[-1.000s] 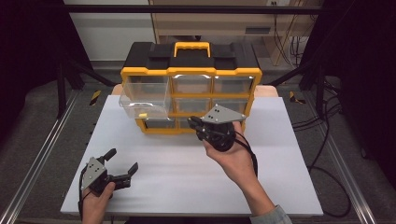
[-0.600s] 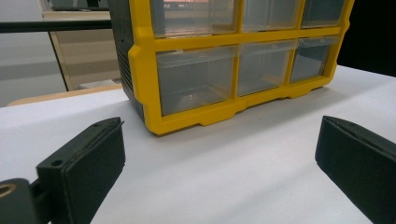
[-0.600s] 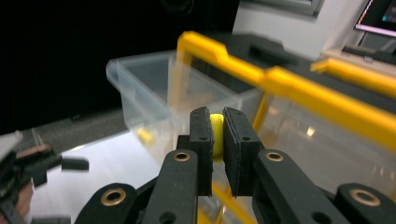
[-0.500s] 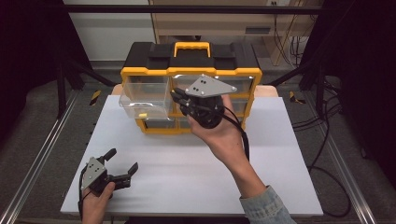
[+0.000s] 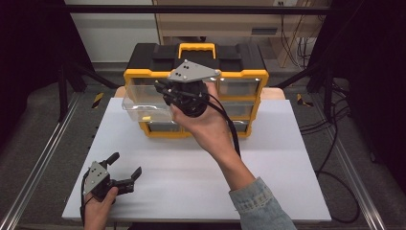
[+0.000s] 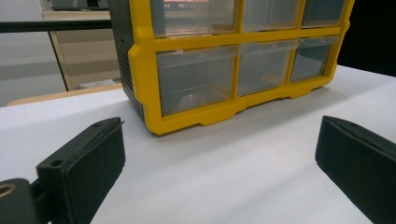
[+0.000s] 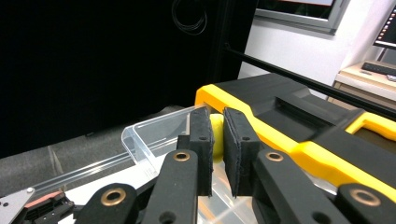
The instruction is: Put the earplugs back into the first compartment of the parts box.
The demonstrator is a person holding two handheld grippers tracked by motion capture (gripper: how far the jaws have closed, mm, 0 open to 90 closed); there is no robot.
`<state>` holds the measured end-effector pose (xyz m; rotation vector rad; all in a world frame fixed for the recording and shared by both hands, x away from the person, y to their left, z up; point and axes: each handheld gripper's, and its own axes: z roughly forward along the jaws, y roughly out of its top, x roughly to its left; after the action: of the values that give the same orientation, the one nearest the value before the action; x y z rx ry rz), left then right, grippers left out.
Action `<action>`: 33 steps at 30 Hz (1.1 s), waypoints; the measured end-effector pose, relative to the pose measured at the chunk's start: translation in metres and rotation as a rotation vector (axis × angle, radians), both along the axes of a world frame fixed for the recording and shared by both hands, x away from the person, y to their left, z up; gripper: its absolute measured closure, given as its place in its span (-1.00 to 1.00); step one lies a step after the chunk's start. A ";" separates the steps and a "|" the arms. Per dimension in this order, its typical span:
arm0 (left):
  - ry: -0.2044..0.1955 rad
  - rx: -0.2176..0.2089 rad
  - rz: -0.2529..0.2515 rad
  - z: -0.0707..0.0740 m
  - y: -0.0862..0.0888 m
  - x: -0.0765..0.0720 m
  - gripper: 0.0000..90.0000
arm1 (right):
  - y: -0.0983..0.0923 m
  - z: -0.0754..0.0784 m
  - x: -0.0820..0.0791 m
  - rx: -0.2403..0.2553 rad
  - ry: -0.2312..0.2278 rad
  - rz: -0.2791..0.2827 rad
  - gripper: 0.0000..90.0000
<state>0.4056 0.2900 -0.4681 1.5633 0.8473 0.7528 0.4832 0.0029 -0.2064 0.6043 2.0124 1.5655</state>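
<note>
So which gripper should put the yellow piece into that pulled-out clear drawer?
Right. The right gripper already clamps the yellow piece beside the open clear drawer; the left gripper rests open near the table's front edge.

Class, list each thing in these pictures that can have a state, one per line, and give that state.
Organiser box: upright on the table, its top lid shut.
Top-left drawer: pulled out, a small yellow piece lying inside.
Other drawers: pushed in.
Left tongs: open, low over the table.
Right tongs: nearly shut over the open drawer; whether they grip anything is unclear.
</note>
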 end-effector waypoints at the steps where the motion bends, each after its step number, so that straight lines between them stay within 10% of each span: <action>1: 0.000 0.000 0.000 0.000 0.000 0.000 -0.97 | 0.000 0.000 0.000 0.000 0.000 0.000 0.84; 18: 0.007 -0.008 0.002 -0.001 0.000 0.002 -0.97 | 0.027 -0.003 0.019 -0.104 0.065 0.034 0.76; 26: 0.012 -0.015 0.006 -0.001 0.001 0.003 -0.97 | 0.026 -0.001 0.020 -0.074 0.068 0.038 0.34; 33: 0.005 -0.007 0.007 0.000 0.001 0.002 -0.97 | 0.014 -0.003 0.019 -0.019 0.025 0.012 -0.57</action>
<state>0.4073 0.2910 -0.4678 1.5574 0.8586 0.7510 0.5021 0.0172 -0.2095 0.6082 2.0502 1.5514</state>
